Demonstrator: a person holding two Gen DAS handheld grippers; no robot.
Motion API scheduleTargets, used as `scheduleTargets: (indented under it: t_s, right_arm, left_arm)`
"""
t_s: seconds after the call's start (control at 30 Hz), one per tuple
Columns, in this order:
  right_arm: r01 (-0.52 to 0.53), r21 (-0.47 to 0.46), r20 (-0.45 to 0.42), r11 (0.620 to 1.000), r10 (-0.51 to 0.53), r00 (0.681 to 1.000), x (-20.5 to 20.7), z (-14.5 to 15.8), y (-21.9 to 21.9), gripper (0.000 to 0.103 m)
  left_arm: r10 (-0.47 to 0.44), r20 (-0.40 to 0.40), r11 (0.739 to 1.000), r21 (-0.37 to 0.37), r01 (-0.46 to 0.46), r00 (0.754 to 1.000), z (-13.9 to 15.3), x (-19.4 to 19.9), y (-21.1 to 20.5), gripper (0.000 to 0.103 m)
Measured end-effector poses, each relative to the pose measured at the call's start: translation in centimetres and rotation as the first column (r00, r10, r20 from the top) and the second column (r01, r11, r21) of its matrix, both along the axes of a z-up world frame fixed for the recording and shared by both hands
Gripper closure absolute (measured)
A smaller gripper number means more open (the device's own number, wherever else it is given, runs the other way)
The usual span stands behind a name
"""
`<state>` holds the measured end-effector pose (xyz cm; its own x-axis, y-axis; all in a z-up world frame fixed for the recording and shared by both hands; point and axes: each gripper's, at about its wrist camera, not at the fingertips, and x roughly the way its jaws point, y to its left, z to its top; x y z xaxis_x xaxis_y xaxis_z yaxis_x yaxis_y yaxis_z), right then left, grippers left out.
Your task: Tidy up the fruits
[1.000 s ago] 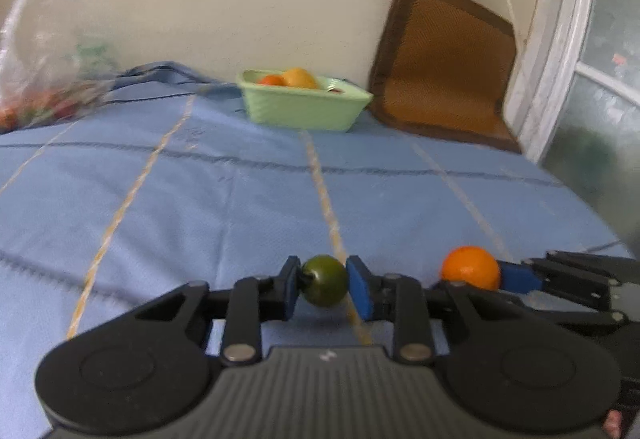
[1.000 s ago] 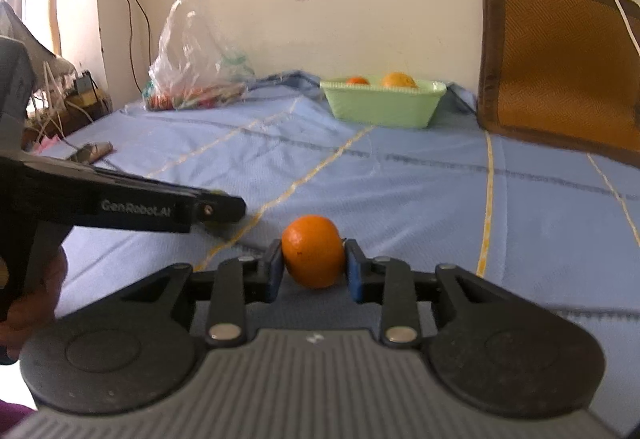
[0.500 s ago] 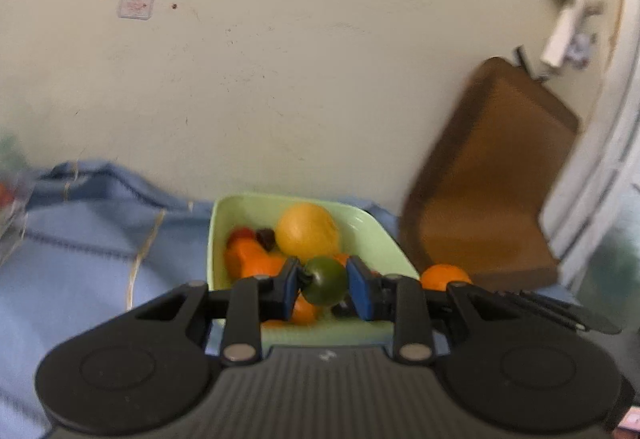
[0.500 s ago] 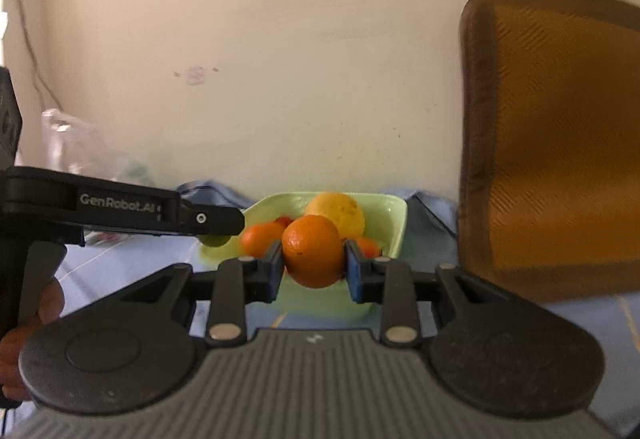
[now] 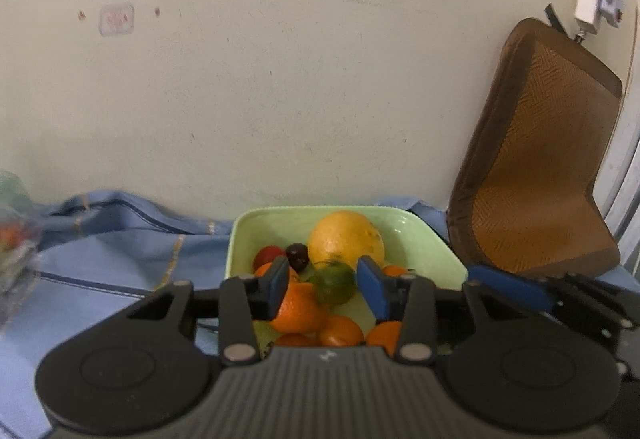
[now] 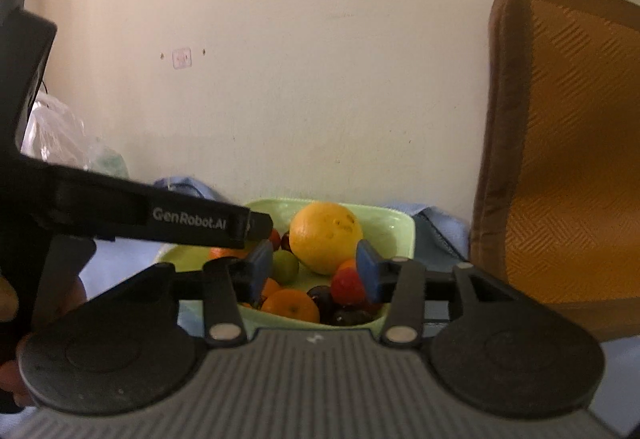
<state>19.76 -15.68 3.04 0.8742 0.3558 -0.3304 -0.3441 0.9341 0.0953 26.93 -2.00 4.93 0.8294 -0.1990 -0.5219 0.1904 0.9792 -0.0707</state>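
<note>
A light green bowl (image 5: 240, 235) (image 6: 396, 235) stands on the blue cloth by the wall and holds a big yellow-orange fruit (image 5: 346, 241) (image 6: 326, 237), several small oranges, red and dark fruits. My left gripper (image 5: 323, 285) is open over the bowl; the green fruit (image 5: 333, 282) lies between its blue pads, free of them. It also shows in the right wrist view (image 6: 285, 266). My right gripper (image 6: 314, 273) is open over the bowl's near side, with a small orange (image 6: 291, 305) below it. The left gripper's finger (image 6: 160, 217) crosses the right wrist view.
A brown woven cushion (image 5: 540, 163) (image 6: 568, 143) leans on the wall right of the bowl. A clear plastic bag (image 6: 60, 143) with produce lies at the far left. The wall is close behind the bowl. Blue cloth (image 5: 120, 251) covers the surface.
Both grippers moved closer to the bowl and opened. The green fruit and the orange left the pads and now lie in the bowl.
</note>
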Motion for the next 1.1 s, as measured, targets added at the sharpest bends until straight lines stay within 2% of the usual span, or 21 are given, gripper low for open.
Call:
scheduleTargets:
  t_s: [0.07,0.13,0.3,0.47,0.5,0.53,0.6,0.67,0.77,0.9,1.1]
  right_arm:
    - [0.013,0.024,0.007,1.000,-0.013,1.000,-1.8,0.4,-0.5,0.053]
    - [0.032,0.049,0.007,0.998,-0.032,0.999,-3.6,0.6,-1.1,0.046]
    - [0.078,0.099,-0.019,0.992,-0.076,0.997,-9.2,0.0,-1.7,0.045]
    - [0.110,0.141,-0.046,0.984,-0.105,0.993,-14.7,-0.9,-2.2,0.025]
    - [0.107,0.142,-0.050,0.984,-0.101,0.994,-15.7,-1.1,-2.4,0.021]
    - [0.104,0.142,-0.056,0.984,-0.097,0.994,-16.5,-1.4,-2.2,0.017]
    - [0.098,0.142,-0.069,0.985,-0.089,0.994,-18.0,-1.8,-2.2,0.013]
    - [0.098,0.145,-0.079,0.985,-0.087,0.993,-19.4,-2.2,-2.2,0.011]
    - [0.094,0.138,-0.094,0.986,-0.082,0.992,-20.9,-2.4,-2.1,0.008]
    - [0.096,0.123,-0.122,0.988,-0.081,0.989,-22.3,-2.9,-1.7,0.001]
    - [0.142,0.104,-0.161,0.984,-0.125,0.979,-23.0,-3.5,-1.5,0.000]
  left_arm:
    - [0.014,0.016,1.000,0.013,-0.015,1.000,0.6,-1.4,0.0,0.062]
    - [0.023,0.022,1.000,0.017,-0.023,1.000,1.1,-3.1,-0.2,0.057]
    - [0.043,0.055,0.997,0.055,-0.046,0.998,2.0,-8.0,-0.9,0.047]
    - [0.049,0.064,0.997,0.048,-0.052,0.997,1.9,-13.5,-1.1,0.040]
    - [0.054,0.066,0.997,0.044,-0.057,0.996,1.8,-14.5,-1.0,0.034]
    - [0.058,0.071,0.997,0.041,-0.061,0.996,1.7,-15.6,-1.0,0.024]
    - [0.064,0.091,0.996,0.049,-0.069,0.994,1.5,-17.8,-0.9,0.014]
    - [0.070,0.109,0.994,0.072,-0.078,0.992,1.2,-19.9,-1.0,0.012]
    - [0.074,0.122,0.993,0.082,-0.084,0.990,0.5,-22.6,-0.9,0.002]
    - [0.092,0.126,0.991,0.080,-0.103,0.988,0.0,-25.5,-0.5,0.000]
    - [0.138,0.128,0.979,0.136,-0.155,0.982,-0.3,-27.5,-0.4,0.000]
